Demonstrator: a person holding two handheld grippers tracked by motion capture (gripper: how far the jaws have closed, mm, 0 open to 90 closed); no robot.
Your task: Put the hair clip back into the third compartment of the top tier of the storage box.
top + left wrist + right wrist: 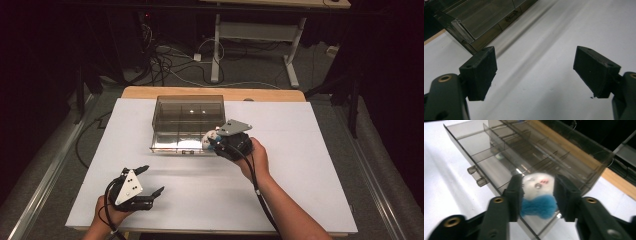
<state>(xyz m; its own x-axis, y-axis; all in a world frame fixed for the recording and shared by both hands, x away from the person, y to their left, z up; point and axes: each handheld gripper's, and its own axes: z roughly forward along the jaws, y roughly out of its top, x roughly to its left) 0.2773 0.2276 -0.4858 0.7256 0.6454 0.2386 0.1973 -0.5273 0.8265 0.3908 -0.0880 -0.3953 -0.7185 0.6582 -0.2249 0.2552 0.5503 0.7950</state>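
Gripping a small white plush toy with a blue bow (538, 195), the right tool (537, 196) hangs over the near right corner of the smoky transparent plastic compartment box (187, 120). Nearer the person than that box, the left tool (150, 182) hovers above the white tabletop (300, 165), jaws spread and holding nothing.

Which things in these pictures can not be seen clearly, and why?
- Plush toy: right gripper view, sides covered by the right gripper, picture blurred.
- Clear box: high view, front right corner hidden behind that gripper; contents too dim to tell.
- Box in the left gripper view: cut off by the top edge.
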